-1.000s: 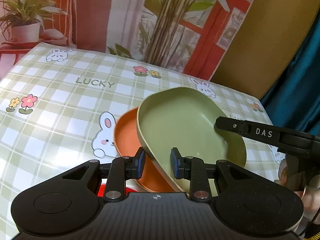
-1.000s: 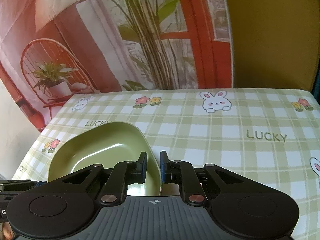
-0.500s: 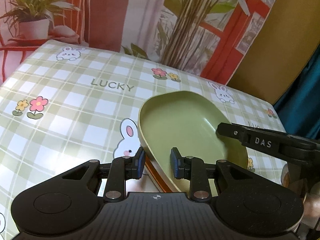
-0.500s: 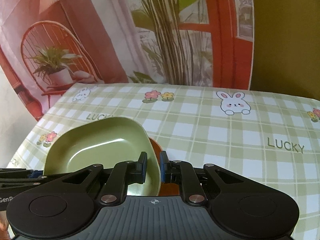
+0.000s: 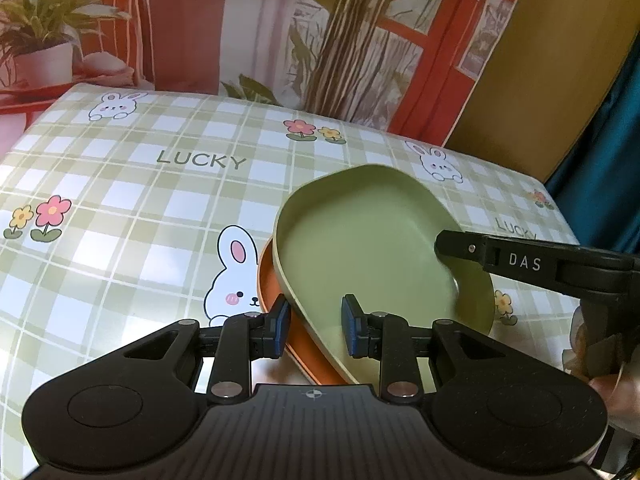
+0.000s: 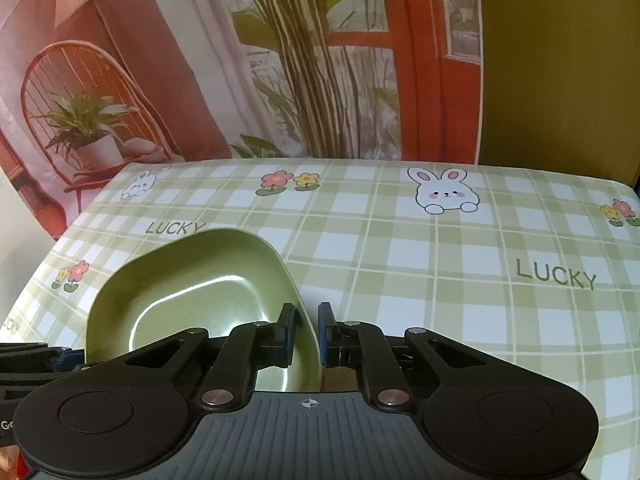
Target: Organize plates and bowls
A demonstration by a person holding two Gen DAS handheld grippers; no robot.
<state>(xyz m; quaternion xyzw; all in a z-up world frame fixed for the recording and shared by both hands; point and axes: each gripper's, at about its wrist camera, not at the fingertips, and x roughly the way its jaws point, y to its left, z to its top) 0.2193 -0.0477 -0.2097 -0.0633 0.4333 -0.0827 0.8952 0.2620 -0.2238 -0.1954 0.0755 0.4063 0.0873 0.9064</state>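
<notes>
A pale green plate point(image 5: 372, 248) with rounded corners is held tilted between both grippers, just above the table. My left gripper point(image 5: 316, 330) is shut on its near-left rim, one pad inside the plate and one outside. My right gripper point(image 6: 307, 334) is shut on the opposite rim of the green plate point(image 6: 192, 288); one of its fingers point(image 5: 520, 262) reaches in from the right in the left wrist view. An orange plate point(image 5: 272, 284) lies on the table under the green one, showing only as a crescent at the left edge.
The table point(image 5: 120, 200) wears a green checked cloth with bunnies, flowers and "LUCKY" print. A printed backdrop point(image 6: 280, 60) of plants and a chair stands behind it. A brown board point(image 5: 540, 80) and a teal curtain point(image 5: 608, 160) are at the right.
Both grippers have sunk a little with the green plate held between them. It now covers more of the orange plate, which showed far wider at the left a second ago.
</notes>
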